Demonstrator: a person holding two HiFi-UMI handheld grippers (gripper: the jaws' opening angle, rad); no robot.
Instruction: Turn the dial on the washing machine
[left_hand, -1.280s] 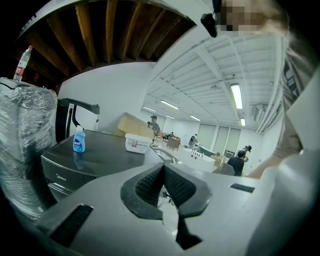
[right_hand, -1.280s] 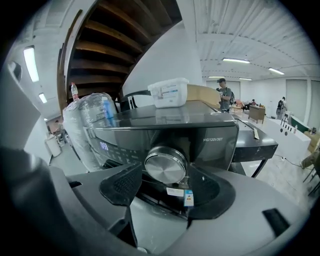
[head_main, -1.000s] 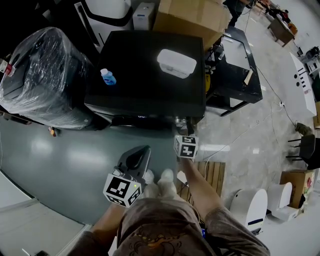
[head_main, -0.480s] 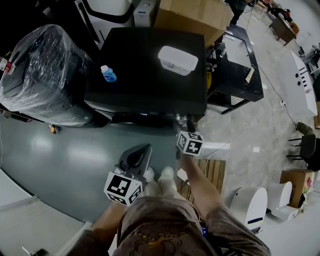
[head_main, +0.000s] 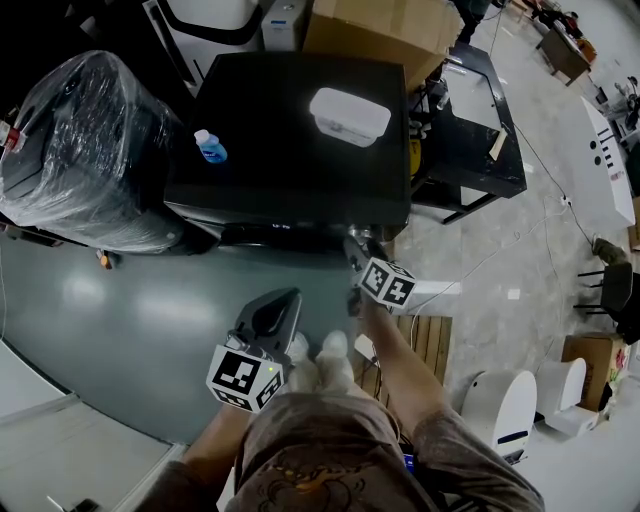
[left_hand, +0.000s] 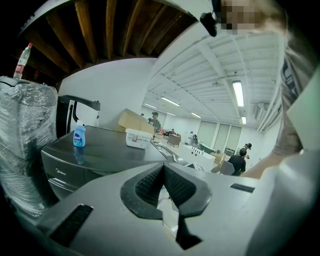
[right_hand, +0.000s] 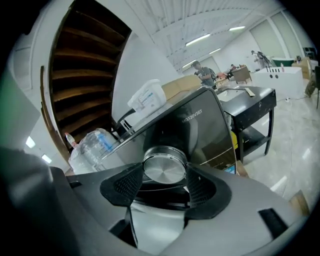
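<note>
1. Dial: lower rim hidden behind the pads of the right gripper. In the head view we cannot see it at all, as it lies under the front edge of the washing machine.
2. Blue bottle: label print too small for us to read.
3. White box: label likewise illegible.
4. Cardboard box: cut off by the top edge.
5. Plastic-wrapped appliance: cut off at the left edge.

"MG120V36T" on the washing machine, one o'clock from the dial, small "Midea" logo on its front panel
</note>
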